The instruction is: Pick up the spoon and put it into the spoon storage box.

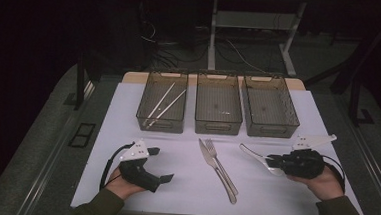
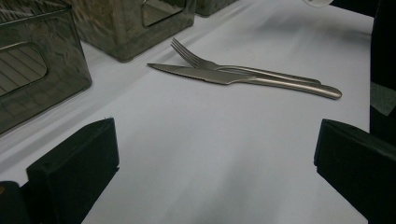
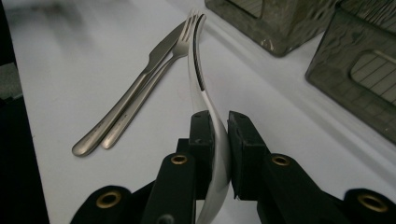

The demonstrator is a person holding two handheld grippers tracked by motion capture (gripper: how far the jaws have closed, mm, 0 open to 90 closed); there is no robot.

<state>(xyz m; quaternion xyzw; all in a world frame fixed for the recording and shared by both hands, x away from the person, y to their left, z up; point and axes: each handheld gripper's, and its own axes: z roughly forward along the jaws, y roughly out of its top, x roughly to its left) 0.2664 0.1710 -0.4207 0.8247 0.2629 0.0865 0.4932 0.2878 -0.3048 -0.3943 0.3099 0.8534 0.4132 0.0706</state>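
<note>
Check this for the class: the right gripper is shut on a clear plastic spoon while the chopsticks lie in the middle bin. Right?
Not quite. The chopsticks lie in the left bin, as the high view shows. The right gripper is indeed shut on the clear plastic spoon.

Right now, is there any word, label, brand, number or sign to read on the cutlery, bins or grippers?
None: no writing shows on the knife, fork, clear spoon, the three bins or either gripper, left gripper, right gripper.
</note>
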